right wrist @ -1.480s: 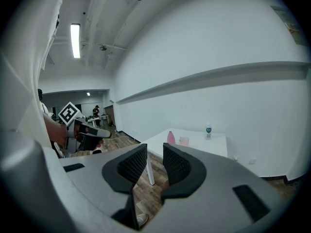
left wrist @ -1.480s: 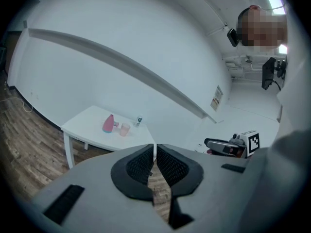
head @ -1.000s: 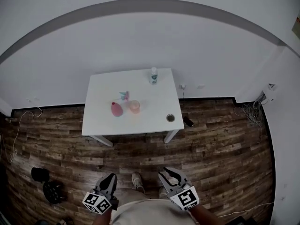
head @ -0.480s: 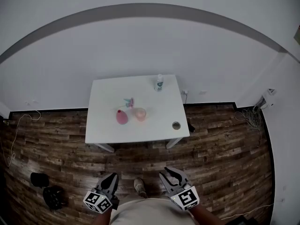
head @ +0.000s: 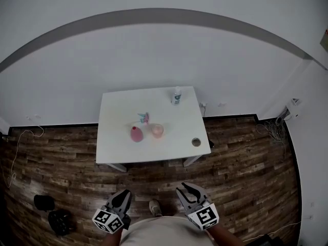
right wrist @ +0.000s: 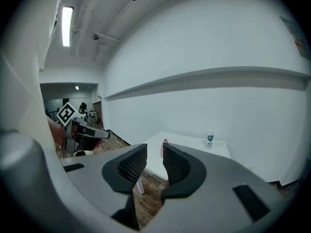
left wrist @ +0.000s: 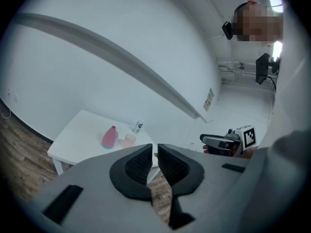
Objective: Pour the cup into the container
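2 tools are in view, both held low over the wood floor (head: 246,158) and well apart from the tabletop (head: 118,147). The left tool (head: 124,193) is clenched on nothing: its own view shows the 2 pads almost together, with only floor behind the slit. The right tool (head: 185,189) is likewise clenched and empty.

The 1 white tabletop stands against the white wall (head: 154,55) and bears 5 things. 1 pale pink cup (head: 157,130) stands upright near the middle. 1 pink container (head: 136,134) stands upright just beside the cup, on its left in the head view; whether the 2 touch I cannot tell. 1 small teal-and-pink thing (head: 144,118) sits just behind them, toward the wall. 1 clear bottle (head: 177,96) stands at the far edge, near the wall. 1 small round thing (head: 196,142) sits near the front right corner, apart from the cup.

On the floor, 1 shoe (head: 154,207) shows between the 2 tools. At the lower left lie a black thing (head: 43,202) and a black lump (head: 60,222), near each other.
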`<state>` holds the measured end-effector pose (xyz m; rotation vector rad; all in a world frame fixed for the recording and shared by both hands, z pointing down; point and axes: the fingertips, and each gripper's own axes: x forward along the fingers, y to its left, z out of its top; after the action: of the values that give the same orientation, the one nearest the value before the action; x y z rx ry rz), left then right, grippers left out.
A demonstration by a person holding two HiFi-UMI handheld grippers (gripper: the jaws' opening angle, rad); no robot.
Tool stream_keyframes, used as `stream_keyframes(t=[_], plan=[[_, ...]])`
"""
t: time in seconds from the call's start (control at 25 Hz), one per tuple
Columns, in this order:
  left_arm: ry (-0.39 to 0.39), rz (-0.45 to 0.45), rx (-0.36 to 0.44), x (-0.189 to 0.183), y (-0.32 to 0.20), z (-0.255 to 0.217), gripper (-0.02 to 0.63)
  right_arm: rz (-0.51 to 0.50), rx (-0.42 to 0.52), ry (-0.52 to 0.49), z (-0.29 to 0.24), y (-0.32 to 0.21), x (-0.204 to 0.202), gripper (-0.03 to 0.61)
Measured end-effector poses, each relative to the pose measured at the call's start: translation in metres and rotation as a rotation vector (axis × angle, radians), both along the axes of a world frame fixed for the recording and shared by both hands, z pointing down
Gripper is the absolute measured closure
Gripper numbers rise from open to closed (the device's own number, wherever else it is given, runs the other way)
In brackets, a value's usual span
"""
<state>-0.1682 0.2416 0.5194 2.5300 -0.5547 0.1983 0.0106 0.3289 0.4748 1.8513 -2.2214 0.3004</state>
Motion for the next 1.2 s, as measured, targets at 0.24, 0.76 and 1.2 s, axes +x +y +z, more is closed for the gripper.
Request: stream_keyframes(t=[0.24, 0.76, 1.2], plan=[[0.002, 0.017, 0.001, 0.001, -0.012, 0.008, 0.585, 0.025, 0.004, 0.003, 0.003, -0.010, 0.002, 0.489], [-0.024, -0.018, -0.001, 0.036, -0.013, 0.006, 0.581, -0.002, -0.006, -0.021, 0.008, -0.014, 0.039, 0.489], [-0.048, -0.113, -0.030, 0.111, 0.010, -0.006, 0.581, -0.088, 0.023, -0.040, -0.009, -0.015, 0.119, 0.489]])
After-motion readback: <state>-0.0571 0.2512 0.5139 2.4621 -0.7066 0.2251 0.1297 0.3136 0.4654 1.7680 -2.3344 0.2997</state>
